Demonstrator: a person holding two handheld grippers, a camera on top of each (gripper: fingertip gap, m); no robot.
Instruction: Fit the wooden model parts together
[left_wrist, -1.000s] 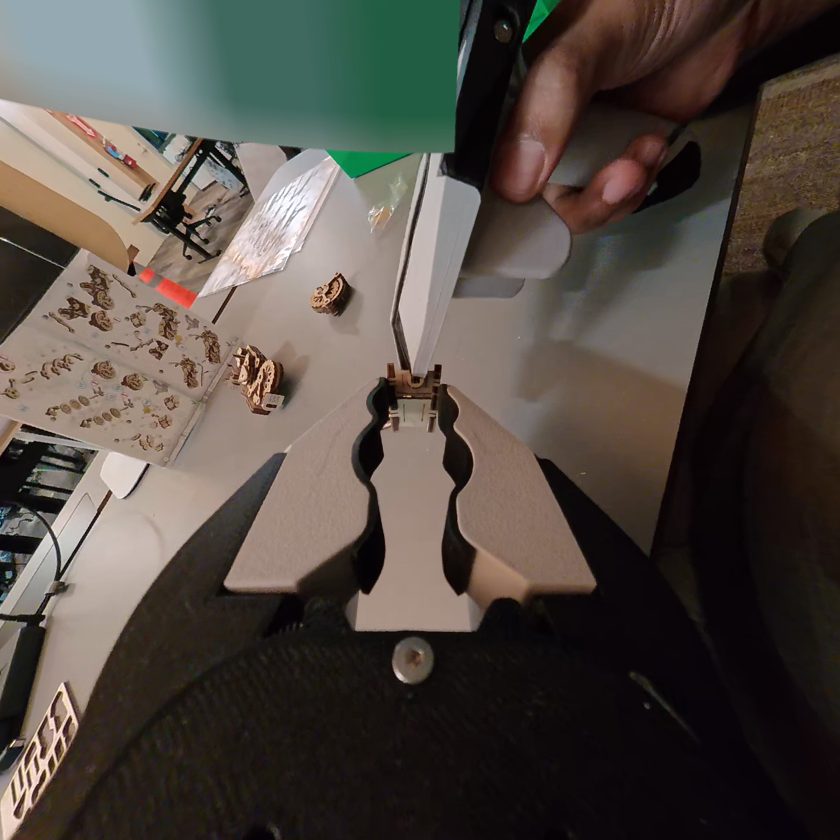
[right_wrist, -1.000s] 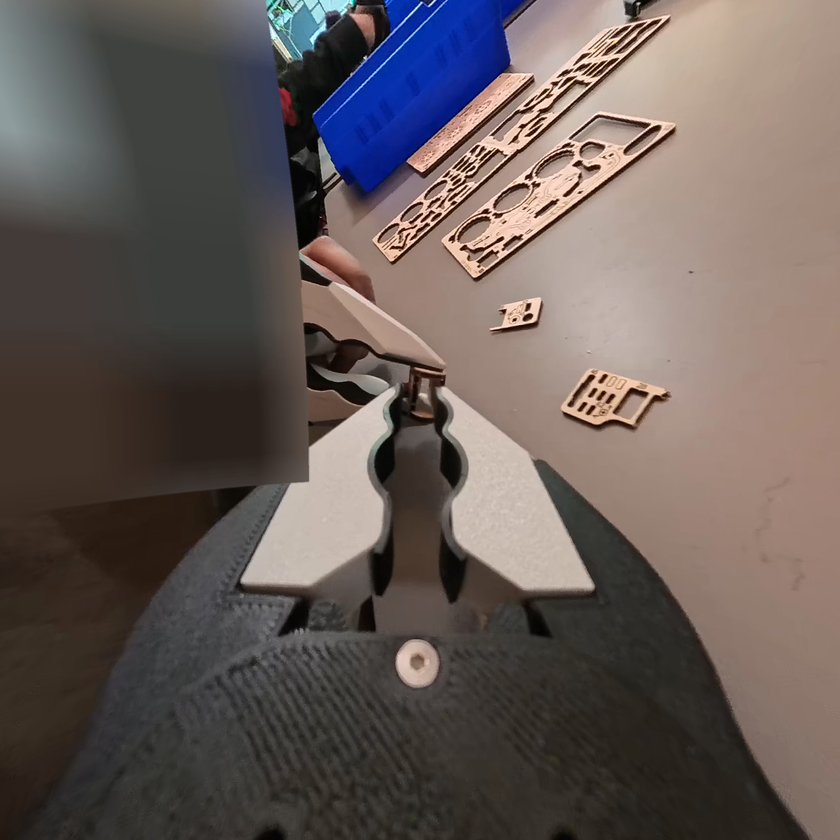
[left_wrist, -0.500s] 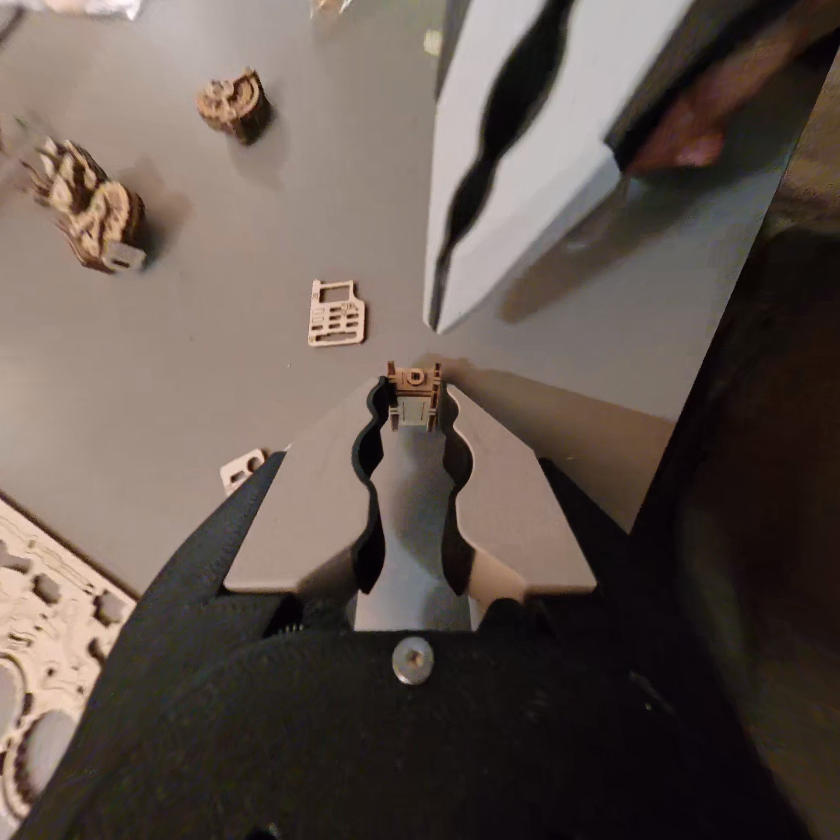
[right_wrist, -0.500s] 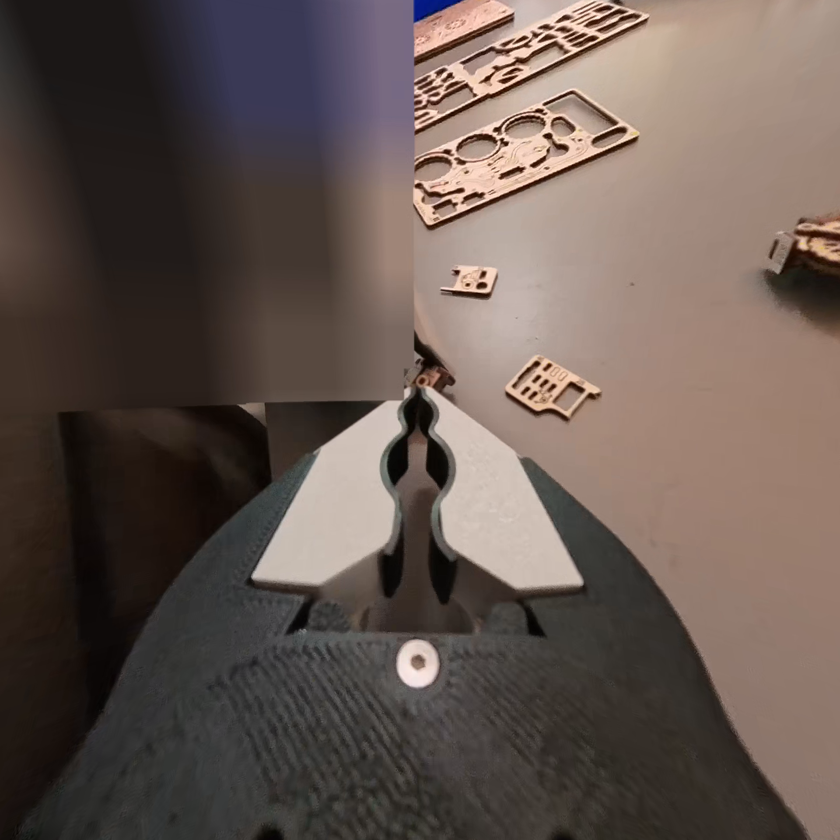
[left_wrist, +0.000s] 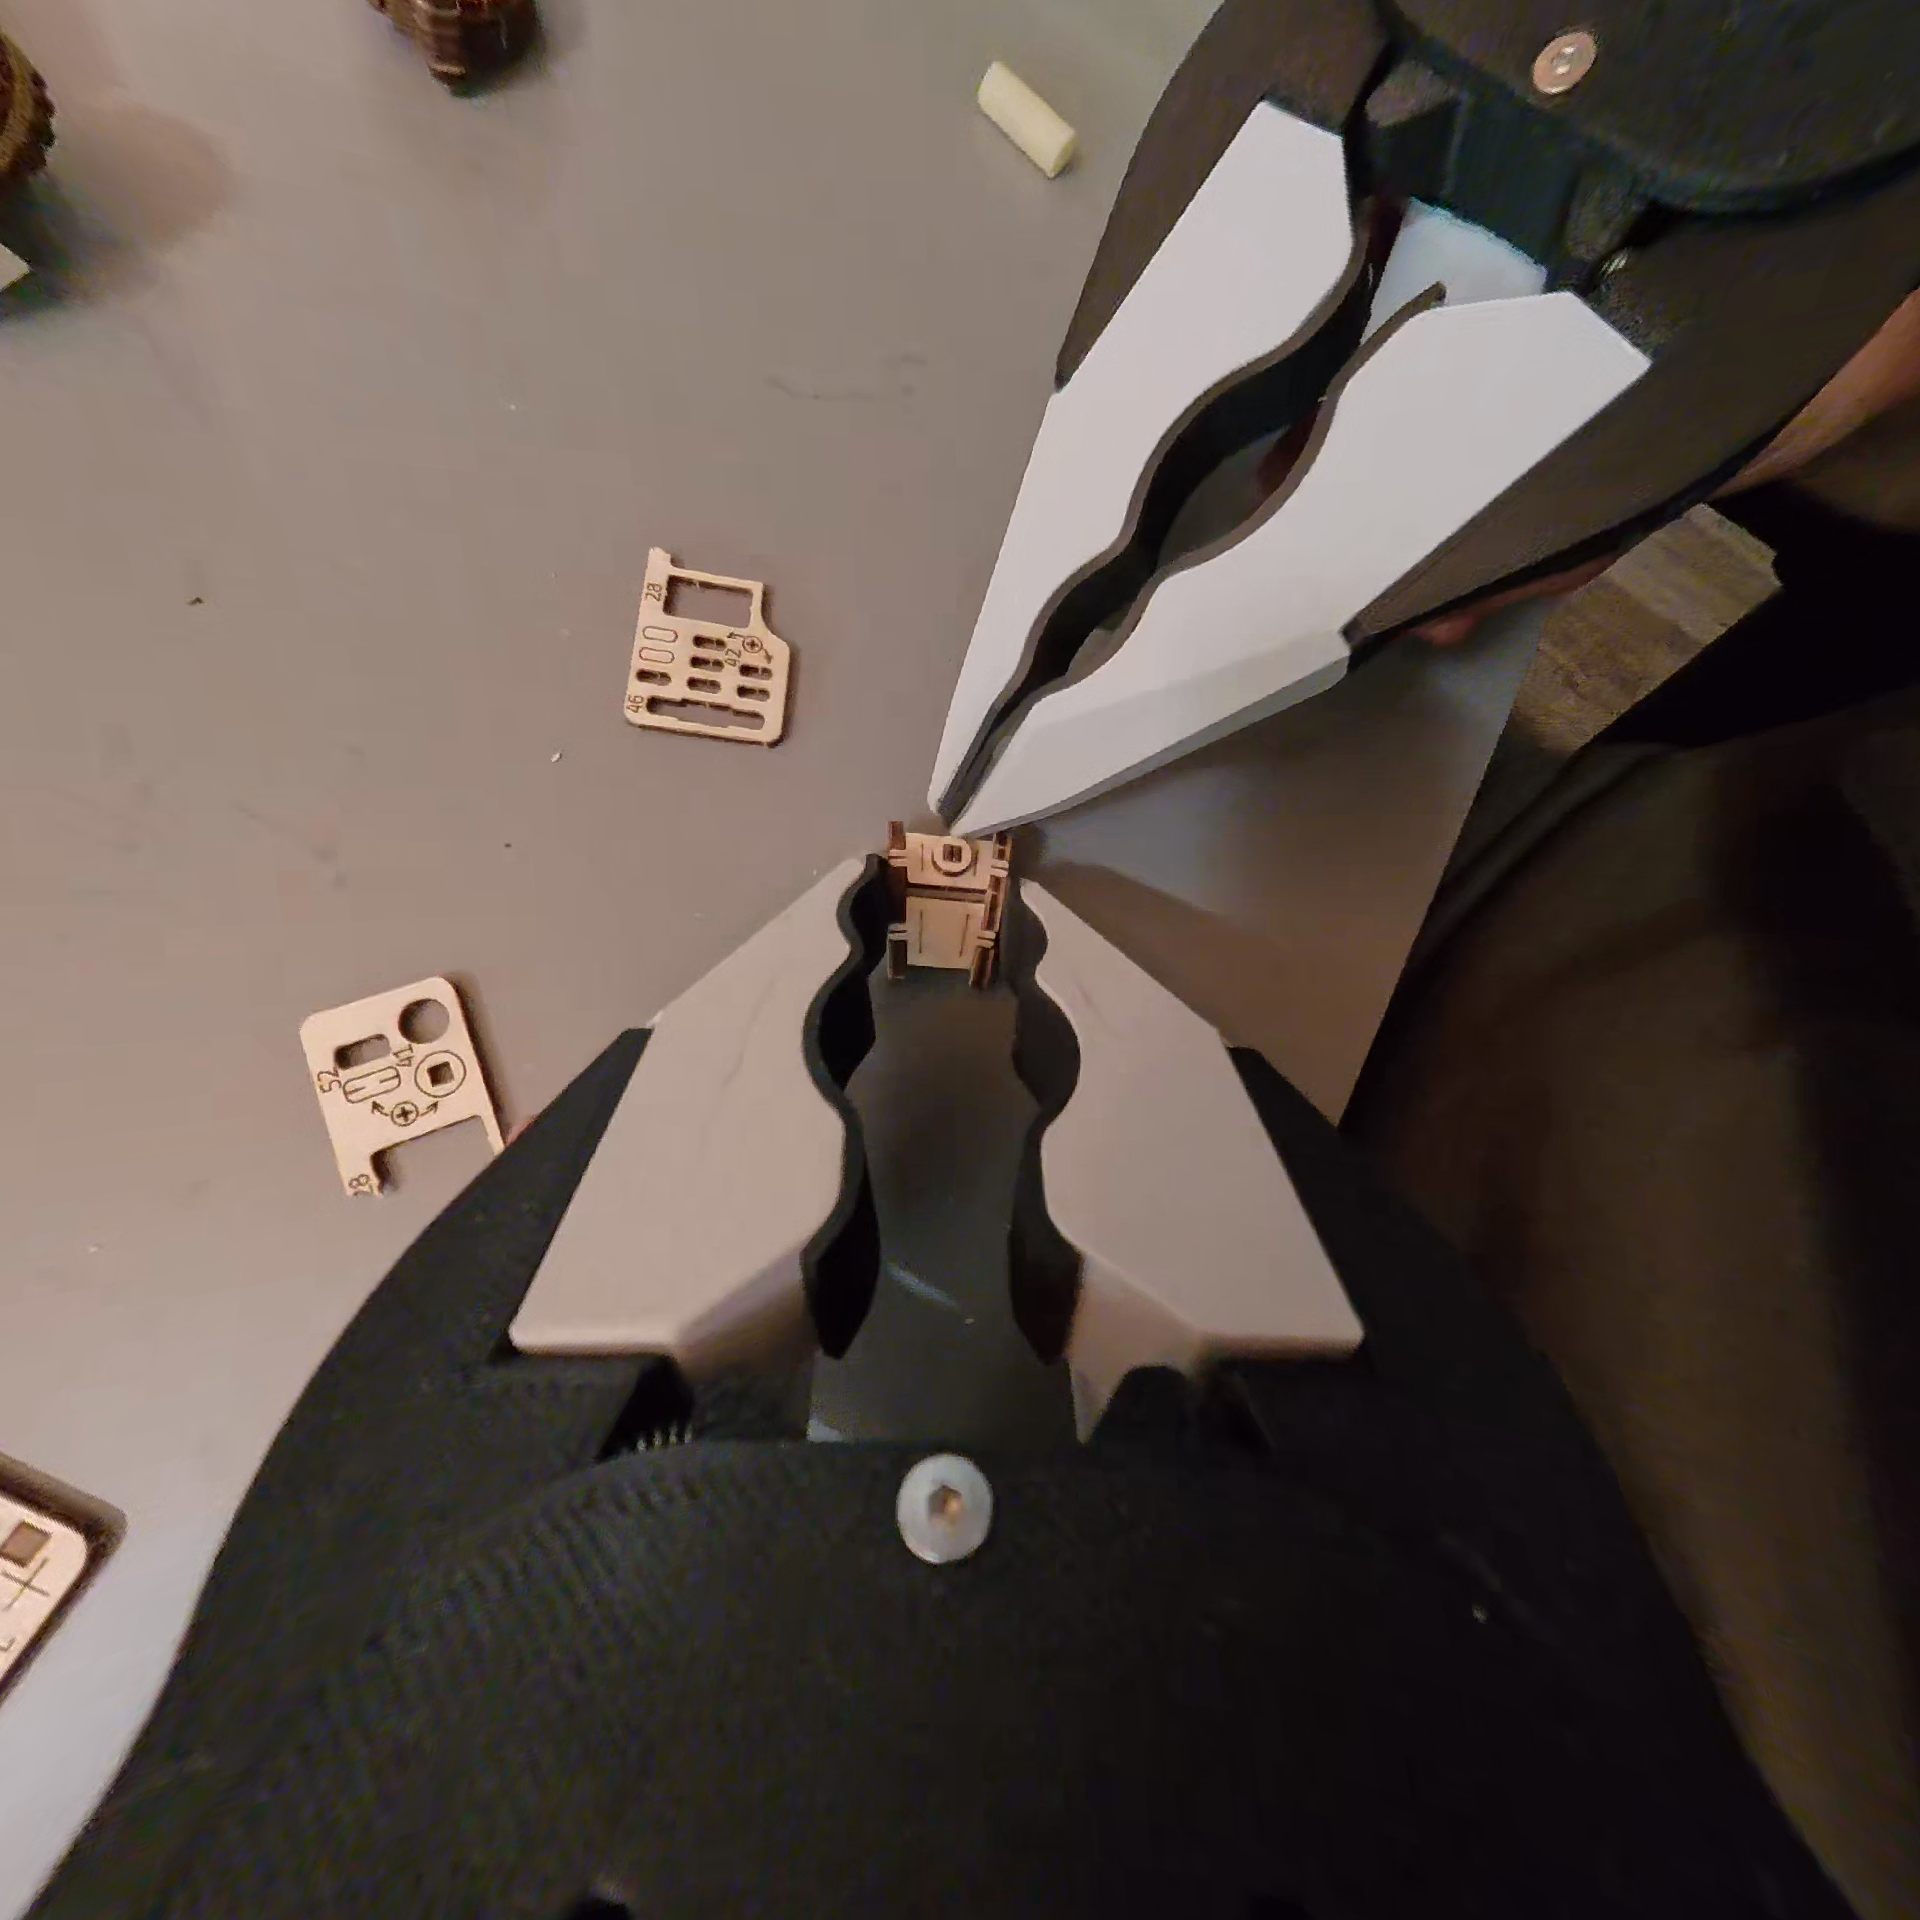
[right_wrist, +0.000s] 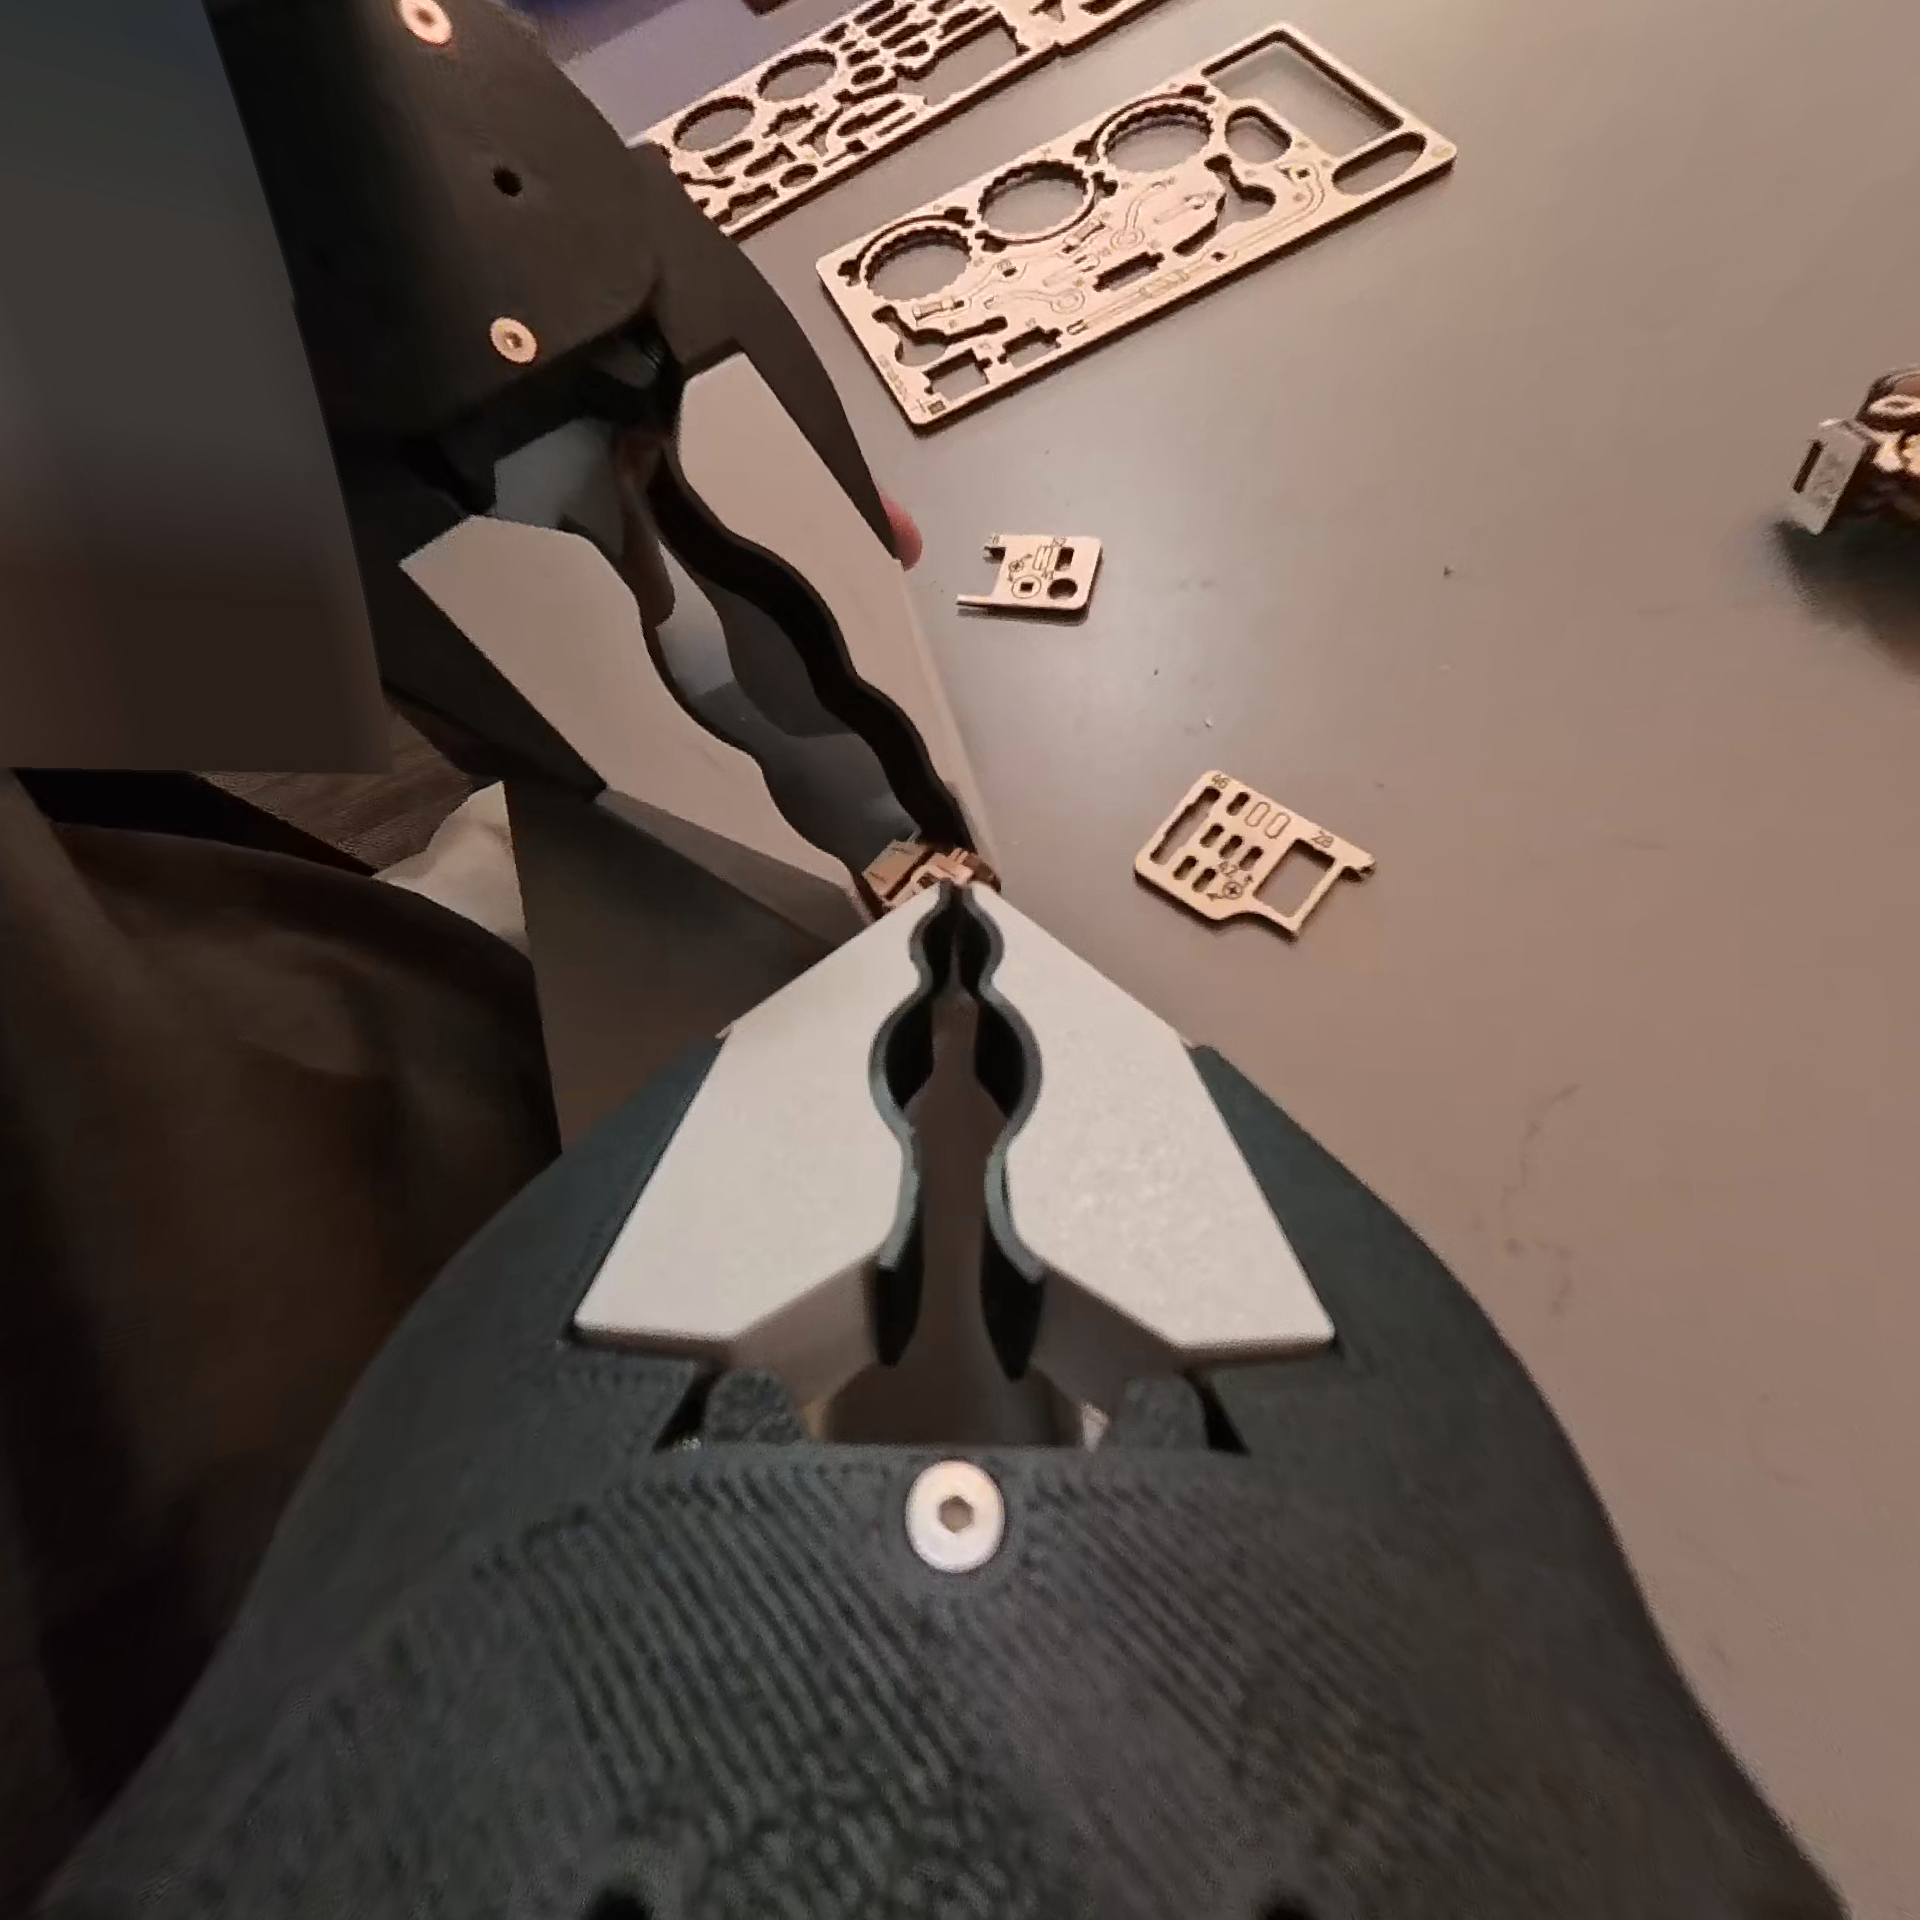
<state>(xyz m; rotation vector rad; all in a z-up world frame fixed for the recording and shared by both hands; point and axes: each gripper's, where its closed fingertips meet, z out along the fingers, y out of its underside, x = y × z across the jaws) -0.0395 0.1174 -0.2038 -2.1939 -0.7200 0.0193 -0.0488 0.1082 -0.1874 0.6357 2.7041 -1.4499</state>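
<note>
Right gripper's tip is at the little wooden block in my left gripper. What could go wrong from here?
1. The left gripper holds the block only at its fingertips; a push from the shut right gripper may twist it or pop it out.
2. The block sits near the table edge, so a dropped one might fall off.
3. The right wrist view hardly shows the block, so alignment is hard to judge.
</note>
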